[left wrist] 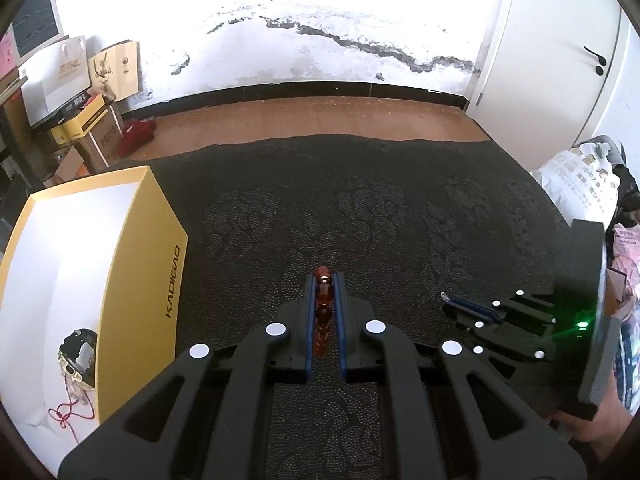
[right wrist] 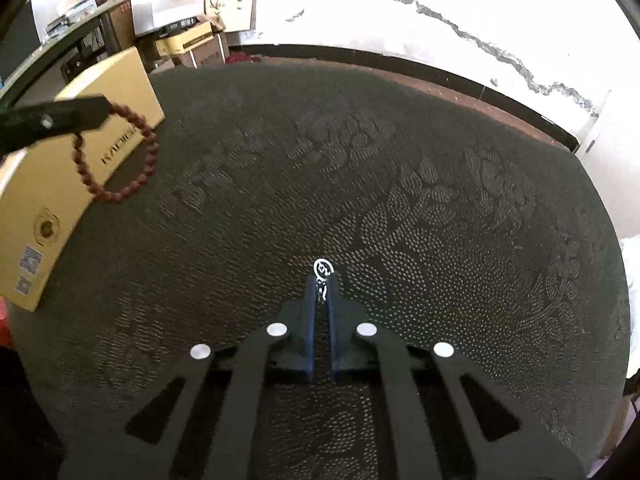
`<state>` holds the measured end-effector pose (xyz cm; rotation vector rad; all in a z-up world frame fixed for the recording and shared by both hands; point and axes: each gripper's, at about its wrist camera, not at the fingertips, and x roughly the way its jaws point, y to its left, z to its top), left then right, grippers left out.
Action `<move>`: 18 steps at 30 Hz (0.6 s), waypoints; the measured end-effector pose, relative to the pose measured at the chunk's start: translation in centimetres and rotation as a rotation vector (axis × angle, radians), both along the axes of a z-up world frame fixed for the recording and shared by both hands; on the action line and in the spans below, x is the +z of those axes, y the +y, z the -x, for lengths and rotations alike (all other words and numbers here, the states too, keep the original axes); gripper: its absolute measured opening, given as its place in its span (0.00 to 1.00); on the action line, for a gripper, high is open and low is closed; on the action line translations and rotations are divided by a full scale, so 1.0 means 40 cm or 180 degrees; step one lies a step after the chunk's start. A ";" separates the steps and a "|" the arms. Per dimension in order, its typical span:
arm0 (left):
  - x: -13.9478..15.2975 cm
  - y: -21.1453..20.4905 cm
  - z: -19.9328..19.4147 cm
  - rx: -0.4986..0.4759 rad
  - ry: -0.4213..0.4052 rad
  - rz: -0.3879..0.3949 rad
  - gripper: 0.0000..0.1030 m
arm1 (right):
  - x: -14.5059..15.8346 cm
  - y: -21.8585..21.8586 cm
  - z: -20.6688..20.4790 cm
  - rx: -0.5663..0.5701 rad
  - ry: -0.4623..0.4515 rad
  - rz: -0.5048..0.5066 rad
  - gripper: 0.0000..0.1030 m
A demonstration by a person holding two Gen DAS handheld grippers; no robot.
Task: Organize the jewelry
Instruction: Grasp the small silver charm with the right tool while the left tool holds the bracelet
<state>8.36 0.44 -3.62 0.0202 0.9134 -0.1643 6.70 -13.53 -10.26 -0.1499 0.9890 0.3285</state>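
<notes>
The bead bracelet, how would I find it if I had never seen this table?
Start at the dark patterned tablecloth and look toward the yellow box on its left side. In front of that box, the left hand-held gripper holds the bead bracelet hanging in the air. It is a loop of round reddish-brown beads, unlike the small silver piece.

Right gripper (right wrist: pixel 325 278) pinched closed on a small silver ornament (right wrist: pixel 323 269), maybe a ring or pendant, over dark patterned cloth (right wrist: pixel 400 200). Upper left: left gripper (right wrist: pixel 105 110) holds red-brown bead bracelet (right wrist: pixel 120 152), dangling before yellow box (right wrist: pixel 52 200).
</notes>
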 end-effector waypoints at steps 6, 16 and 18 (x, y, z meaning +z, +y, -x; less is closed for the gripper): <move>0.022 0.014 0.019 0.0026 -0.0027 0.0012 0.08 | 0.077 0.032 0.017 -0.0007 0.0029 -0.0123 0.06; 0.099 0.130 0.089 0.0337 -0.0145 0.0017 0.08 | 0.251 0.144 0.088 0.0052 -0.0114 -0.0195 0.06; 0.114 0.169 0.109 0.0463 -0.0165 -0.0010 0.08 | 0.276 0.182 0.099 0.0122 -0.0143 -0.0214 0.06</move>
